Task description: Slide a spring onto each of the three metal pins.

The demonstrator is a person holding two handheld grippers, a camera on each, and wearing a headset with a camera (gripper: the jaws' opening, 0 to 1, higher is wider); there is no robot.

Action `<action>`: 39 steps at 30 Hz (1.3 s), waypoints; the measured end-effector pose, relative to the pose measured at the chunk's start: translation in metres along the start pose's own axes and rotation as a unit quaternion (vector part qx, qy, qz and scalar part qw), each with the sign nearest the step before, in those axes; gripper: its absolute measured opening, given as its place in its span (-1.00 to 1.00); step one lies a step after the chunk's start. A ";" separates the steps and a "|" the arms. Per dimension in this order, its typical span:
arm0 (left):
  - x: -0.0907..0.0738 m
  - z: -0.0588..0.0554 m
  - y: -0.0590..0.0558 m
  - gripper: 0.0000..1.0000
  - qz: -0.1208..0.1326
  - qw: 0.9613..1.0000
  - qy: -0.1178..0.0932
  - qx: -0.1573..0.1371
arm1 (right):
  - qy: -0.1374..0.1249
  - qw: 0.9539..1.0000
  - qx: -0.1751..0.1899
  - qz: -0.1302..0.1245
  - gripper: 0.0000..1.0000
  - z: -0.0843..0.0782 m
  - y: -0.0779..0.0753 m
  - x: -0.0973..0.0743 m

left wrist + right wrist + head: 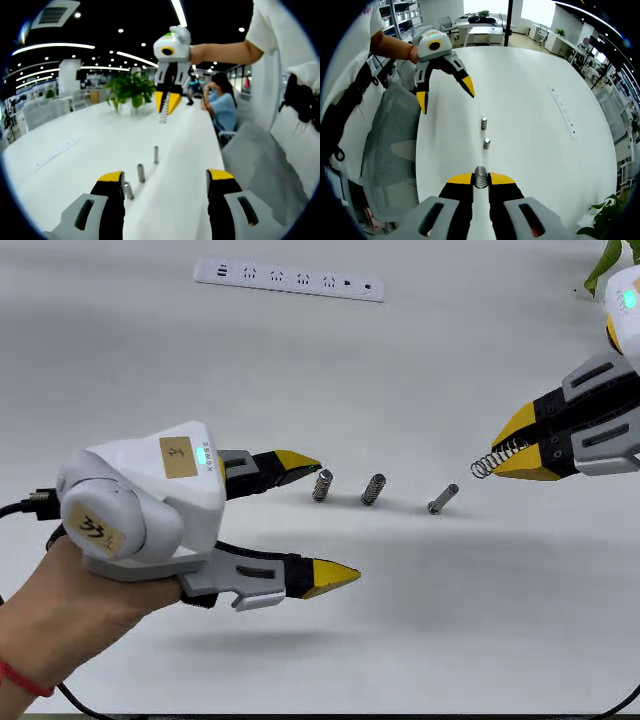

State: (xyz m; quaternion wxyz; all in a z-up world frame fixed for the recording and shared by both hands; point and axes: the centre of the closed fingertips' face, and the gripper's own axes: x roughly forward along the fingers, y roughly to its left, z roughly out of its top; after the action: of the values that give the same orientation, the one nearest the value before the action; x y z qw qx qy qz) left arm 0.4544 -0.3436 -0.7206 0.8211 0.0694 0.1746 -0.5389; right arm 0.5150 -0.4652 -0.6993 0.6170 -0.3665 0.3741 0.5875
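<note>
Right gripper (500, 457) pinching spring (488, 460), near bare pin (443, 499); left gripper (338, 518) fingers (328, 578) spread

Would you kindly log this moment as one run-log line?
left claw open | right claw shut on spring | first pin, second pin look sprung | third pin bare

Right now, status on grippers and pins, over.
Left gripper open. Right gripper shut on spring. Two pins sprung, third pin bare. Nothing in between.
</note>
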 end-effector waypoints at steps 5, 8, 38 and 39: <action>-0.008 -0.011 0.008 0.58 0.010 1.000 0.008 -0.005 | 0.018 1.000 0.008 -0.013 -0.75 -0.013 -0.009 0.010; -0.010 -0.013 0.011 0.66 0.013 1.000 0.006 -0.010 | 0.022 1.000 0.013 -0.015 -0.75 -0.019 -0.014 0.016; -0.007 -0.027 0.008 1.00 0.005 0.999 0.017 -0.029 | 0.058 0.998 0.019 0.006 -0.75 -0.036 -0.015 0.062; -0.007 -0.027 0.008 1.00 0.004 0.999 0.017 -0.030 | 0.058 0.998 0.019 0.007 -0.75 -0.036 -0.014 0.062</action>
State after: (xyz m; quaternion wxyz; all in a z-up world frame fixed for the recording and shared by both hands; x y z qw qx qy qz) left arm 0.4532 -0.3261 -0.7439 0.8221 0.0540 0.2042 -0.5287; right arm 0.5299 -0.4694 -0.7707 0.5969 -0.3856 0.4229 0.5623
